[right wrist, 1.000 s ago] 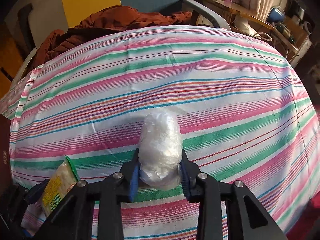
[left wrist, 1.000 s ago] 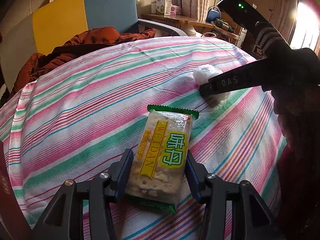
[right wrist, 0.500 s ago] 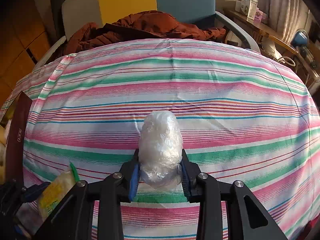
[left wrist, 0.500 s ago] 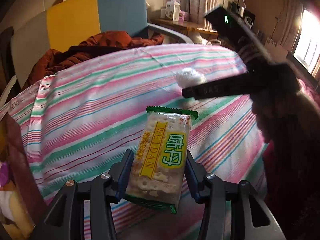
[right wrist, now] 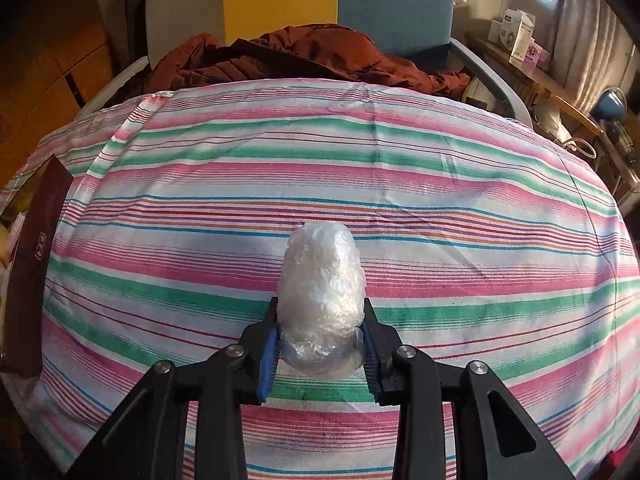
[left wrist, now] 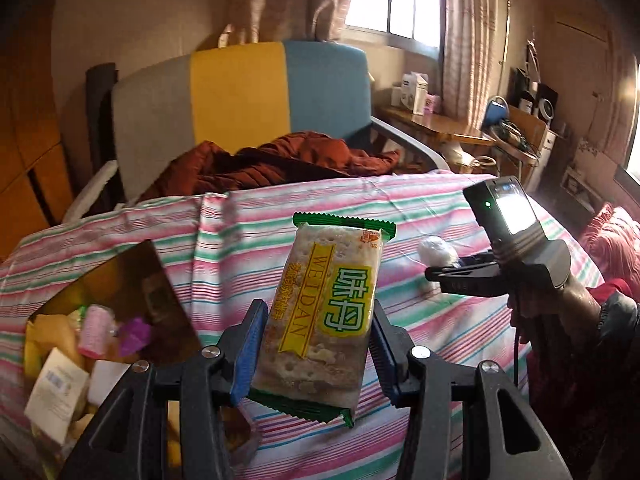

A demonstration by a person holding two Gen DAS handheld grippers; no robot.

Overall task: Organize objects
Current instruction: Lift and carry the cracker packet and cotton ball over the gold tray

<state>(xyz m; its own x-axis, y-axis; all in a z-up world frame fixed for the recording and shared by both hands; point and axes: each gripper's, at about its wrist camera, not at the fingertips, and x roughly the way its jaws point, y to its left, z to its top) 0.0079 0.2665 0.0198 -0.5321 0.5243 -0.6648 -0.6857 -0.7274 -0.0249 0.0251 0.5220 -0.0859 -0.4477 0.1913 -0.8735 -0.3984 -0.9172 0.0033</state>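
L gripper (left wrist: 318, 350) is clamped on the cracker pkt (left wrist: 326, 312), held by its long sides w/ the green crimped end up, clear of the striped cloth (left wrist: 420, 208). Open box (left wrist: 120, 280) of mixed snacks is seen lower left of the pkt, near the cloth's edge. R gripper (right wrist: 320, 344) is closed on the plastic-wrapped white lump (right wrist: 322, 292), pinched at its lower end, over the cloth's mid area. Rust-brown jacket (right wrist: 312, 56) is piled on the chair (left wrist: 240, 88) behind the cloth.
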